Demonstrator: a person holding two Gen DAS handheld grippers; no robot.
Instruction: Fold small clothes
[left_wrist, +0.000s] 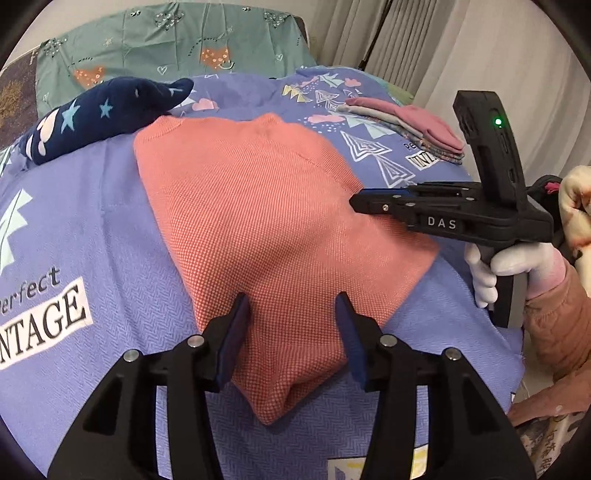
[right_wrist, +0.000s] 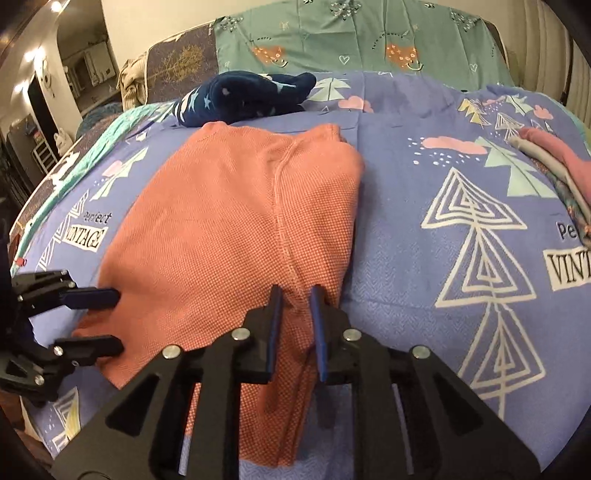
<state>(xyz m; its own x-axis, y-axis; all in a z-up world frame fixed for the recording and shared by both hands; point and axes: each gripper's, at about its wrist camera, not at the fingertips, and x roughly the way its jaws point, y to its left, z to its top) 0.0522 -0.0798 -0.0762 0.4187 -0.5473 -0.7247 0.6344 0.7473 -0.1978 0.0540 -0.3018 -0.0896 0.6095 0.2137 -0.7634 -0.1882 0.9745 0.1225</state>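
Note:
A salmon-pink knit garment (left_wrist: 258, 229) lies partly folded on the blue printed bedspread (left_wrist: 92, 229); it also shows in the right wrist view (right_wrist: 229, 229). My left gripper (left_wrist: 291, 306) is open, its jaws astride the garment's near corner. My right gripper (right_wrist: 295, 295) is open with a narrow gap, its fingers either side of a fold of the garment's near edge. In the left wrist view the right gripper (left_wrist: 356, 203) reaches over the garment's right edge. In the right wrist view the left gripper (right_wrist: 120, 319) sits at the garment's left edge.
A dark navy star-print garment (left_wrist: 103, 110) lies at the far side of the bed, also in the right wrist view (right_wrist: 251, 96). A stack of folded clothes (left_wrist: 406, 125) sits at the far right, also in the right wrist view (right_wrist: 554, 173). A green pillow (left_wrist: 177, 44) lies behind.

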